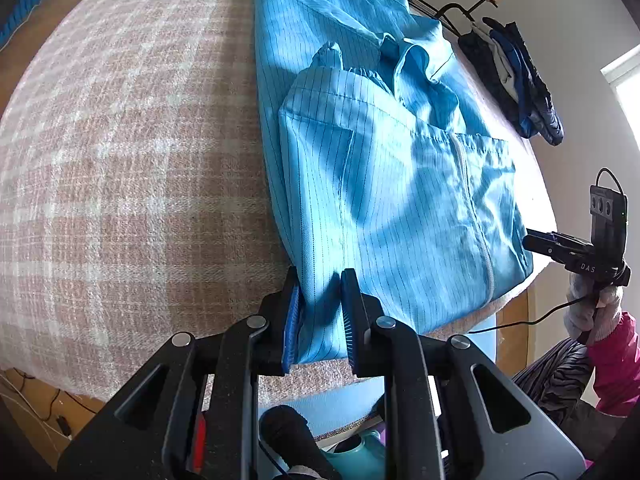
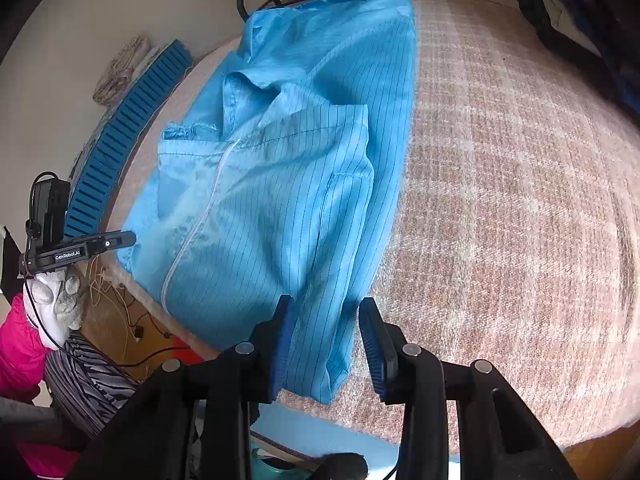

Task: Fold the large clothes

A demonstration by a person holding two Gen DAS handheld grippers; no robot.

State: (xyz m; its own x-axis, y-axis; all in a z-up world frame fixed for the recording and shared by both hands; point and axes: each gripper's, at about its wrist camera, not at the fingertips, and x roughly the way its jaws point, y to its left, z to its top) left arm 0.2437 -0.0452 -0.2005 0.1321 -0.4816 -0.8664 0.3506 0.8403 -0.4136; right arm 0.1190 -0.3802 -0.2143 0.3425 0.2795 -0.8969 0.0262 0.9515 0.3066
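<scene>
The left tool has its blue-padded fingers standing apart, a bottom corner of the blue striped garment lying loose between them at the near edge of the bed. The right tool is likewise spread open, the garment's other near corner hanging slack between its pads without being pinched. Each tool shows in the other's view, held in a gloved hand with a pink sleeve behind it, off the side of the garment. The garment lies partly folded along one side of the plaid pink-and-white bed cover, zipper up, collar toward the far edge, a sleeve folded over the chest. At the far edge stands a dark metal rail, with a pile of dark clothes near that corner.
</scene>
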